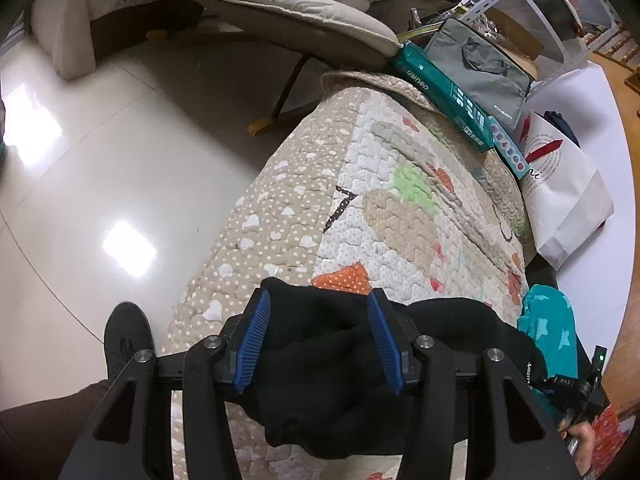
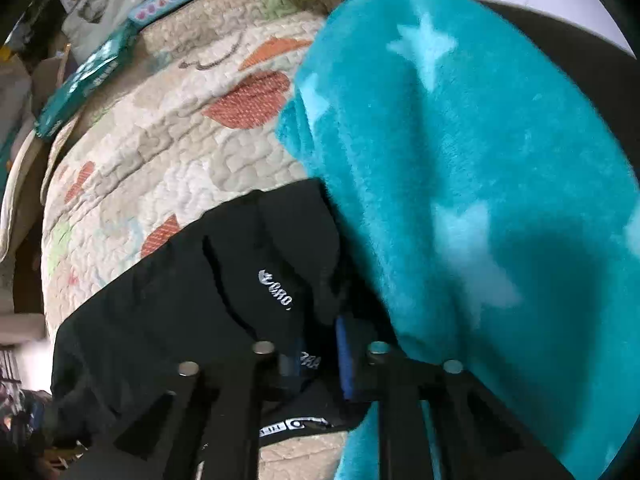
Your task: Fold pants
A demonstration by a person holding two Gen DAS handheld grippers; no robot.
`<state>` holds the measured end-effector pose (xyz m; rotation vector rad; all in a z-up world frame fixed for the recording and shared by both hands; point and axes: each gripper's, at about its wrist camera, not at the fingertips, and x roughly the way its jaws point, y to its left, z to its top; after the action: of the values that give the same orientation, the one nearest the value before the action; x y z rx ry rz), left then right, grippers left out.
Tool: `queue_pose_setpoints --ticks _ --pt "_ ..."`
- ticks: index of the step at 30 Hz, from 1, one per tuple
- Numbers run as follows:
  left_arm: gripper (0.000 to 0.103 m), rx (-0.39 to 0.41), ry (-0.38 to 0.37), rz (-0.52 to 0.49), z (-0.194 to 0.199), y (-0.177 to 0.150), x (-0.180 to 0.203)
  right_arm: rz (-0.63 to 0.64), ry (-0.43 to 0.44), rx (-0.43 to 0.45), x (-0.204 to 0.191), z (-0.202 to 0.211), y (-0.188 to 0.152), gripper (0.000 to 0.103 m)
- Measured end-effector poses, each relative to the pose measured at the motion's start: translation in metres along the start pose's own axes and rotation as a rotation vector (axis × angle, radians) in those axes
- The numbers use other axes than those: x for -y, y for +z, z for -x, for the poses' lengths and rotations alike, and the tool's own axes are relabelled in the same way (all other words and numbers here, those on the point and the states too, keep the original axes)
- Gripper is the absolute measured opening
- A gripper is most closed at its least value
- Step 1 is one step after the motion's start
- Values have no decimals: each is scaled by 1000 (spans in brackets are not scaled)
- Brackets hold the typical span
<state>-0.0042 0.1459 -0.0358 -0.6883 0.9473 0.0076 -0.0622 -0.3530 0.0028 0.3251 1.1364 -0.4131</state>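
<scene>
Black pants lie bunched at the near end of a patchwork quilt. My left gripper has its blue pads pressed on either side of a thick bunch of the black cloth. In the right wrist view the pants show white lettering and a printed waistband. My right gripper is shut on a thin fold of the pants, and a blue pad shows beside the cloth. A teal blanket with pale stars hangs close over its right side.
A green box, a grey bag and a white paper bag crowd the quilt's far right end. Shiny tiled floor lies left, with a black shoe. The teal blanket lies right of the pants.
</scene>
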Motion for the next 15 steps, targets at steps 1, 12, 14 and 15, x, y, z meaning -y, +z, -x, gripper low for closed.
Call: queue_pose_setpoints --ticks 1,12,14,15 --pt "50 -4 1 -1 -1 0 1 13 -10 9 -3 8 -3 11" --pt "50 62 89 44 15 7 -15 -62 -115 -131 28 3 -31 19" --pt "50 102 118 86 27 12 -28 3 -143 -139 18 7 -33 24" --pt "50 118 129 107 32 14 -34 21 -158 -121 15 15 -35 30"
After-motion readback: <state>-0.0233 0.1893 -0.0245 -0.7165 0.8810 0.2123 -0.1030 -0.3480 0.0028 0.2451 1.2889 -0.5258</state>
